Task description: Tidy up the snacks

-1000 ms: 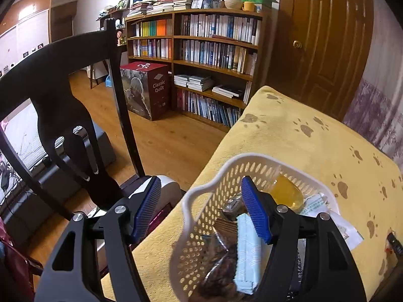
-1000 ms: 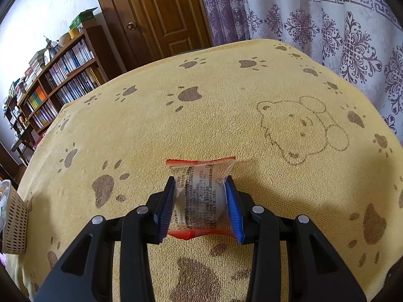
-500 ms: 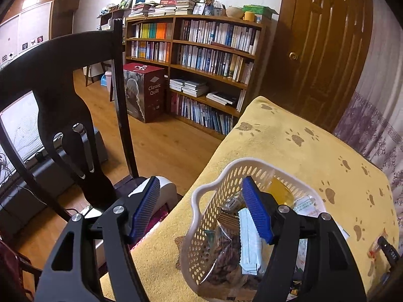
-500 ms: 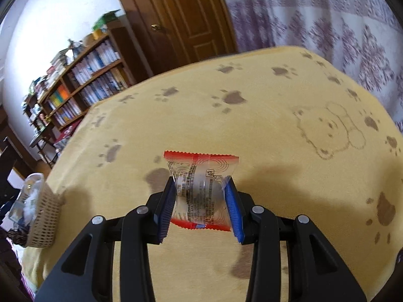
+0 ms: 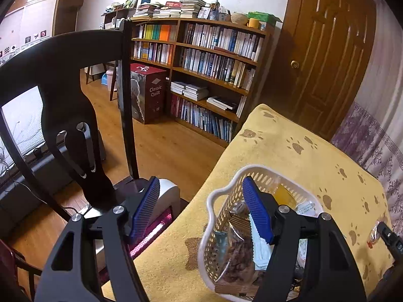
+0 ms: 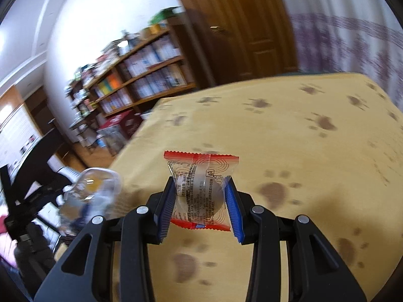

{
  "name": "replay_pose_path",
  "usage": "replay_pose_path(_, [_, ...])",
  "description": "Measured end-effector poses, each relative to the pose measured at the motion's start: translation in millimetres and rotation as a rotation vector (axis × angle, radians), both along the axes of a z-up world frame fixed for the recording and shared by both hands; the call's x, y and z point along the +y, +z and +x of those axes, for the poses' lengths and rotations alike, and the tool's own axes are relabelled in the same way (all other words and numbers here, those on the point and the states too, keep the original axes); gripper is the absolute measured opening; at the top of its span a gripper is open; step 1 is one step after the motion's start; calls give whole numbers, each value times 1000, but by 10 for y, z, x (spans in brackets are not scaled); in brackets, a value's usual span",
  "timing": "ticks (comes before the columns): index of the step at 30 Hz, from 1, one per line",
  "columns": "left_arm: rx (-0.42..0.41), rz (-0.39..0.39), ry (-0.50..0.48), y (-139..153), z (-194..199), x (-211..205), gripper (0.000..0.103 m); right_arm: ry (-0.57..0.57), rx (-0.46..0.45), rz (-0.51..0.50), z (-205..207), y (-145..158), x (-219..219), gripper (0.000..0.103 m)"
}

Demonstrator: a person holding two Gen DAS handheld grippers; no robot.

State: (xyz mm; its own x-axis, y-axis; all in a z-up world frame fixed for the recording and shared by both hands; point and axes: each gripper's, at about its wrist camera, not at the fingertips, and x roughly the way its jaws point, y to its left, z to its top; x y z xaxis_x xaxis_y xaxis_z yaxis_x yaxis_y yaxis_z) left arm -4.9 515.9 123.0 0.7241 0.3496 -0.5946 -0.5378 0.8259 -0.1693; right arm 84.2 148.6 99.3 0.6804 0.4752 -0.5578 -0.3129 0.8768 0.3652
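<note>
Right wrist view shows the right gripper (image 6: 200, 200) pinching a light, crinkly snack packet (image 6: 200, 191) mid-body above the yellow cloth (image 6: 314, 151), basket (image 6: 95, 188) at nine o'clock; the left gripper (image 5: 201, 211) gapes empty.

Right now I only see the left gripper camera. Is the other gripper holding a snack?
Observer: Yes, the right gripper is shut on a clear snack packet with red ends.
Operator: Is it over the basket yet?
Observer: No. In the right view the white basket sits off to its left, blurred.
Operator: What's under the packet?
Observer: Yellow paw-print cloth, with the packet lifted off it.
</note>
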Motion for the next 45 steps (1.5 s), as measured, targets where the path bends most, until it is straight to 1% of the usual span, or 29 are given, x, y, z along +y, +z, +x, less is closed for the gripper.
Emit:
replay_pose_path(5, [-20, 5, 6, 66, -37, 24, 70, 162, -23, 15, -109, 190, 623, 39])
replay_pose_path(9, [-42, 5, 27, 120, -114, 85, 70, 271, -26, -10, -202, 240, 1094, 39])
replay_pose_path(13, [-64, -11, 43, 169, -193, 170, 70, 321, -32, -61, -201, 235, 1463, 39])
replay_pose_path(20, [-95, -39, 66, 233, -296, 295, 70, 339, -16, -212, 0, 158, 1953, 39])
replay_pose_path(24, [-102, -53, 75, 231, -321, 337, 70, 356, -9, -261, 44, 149, 2140, 39])
replay_pose_path(31, [-105, -65, 76, 236, -322, 370, 70, 444, 25, -283, 6, 72, 2349, 39])
replay_pose_path(36, [-104, -61, 65, 234, -303, 352, 70, 508, 70, -201, 7, 68, 2378, 39])
replay_pose_path(39, [-100, -60, 56, 240, -289, 327, 71, 503, 52, -217, -11, 63, 2370, 39])
replay_pose_path(40, [-99, -60, 52, 239, -285, 317, 75, 502, 53, -215, -4, 59, 2359, 39])
replay_pose_path(42, [-102, -54, 49, 248, -287, 298, 79, 495, 47, -198, -5, 85, 2303, 40])
replay_pose_path(45, [-105, -51, 37, 263, -288, 271, 81, 487, 20, -156, -38, 192, 2181, 41])
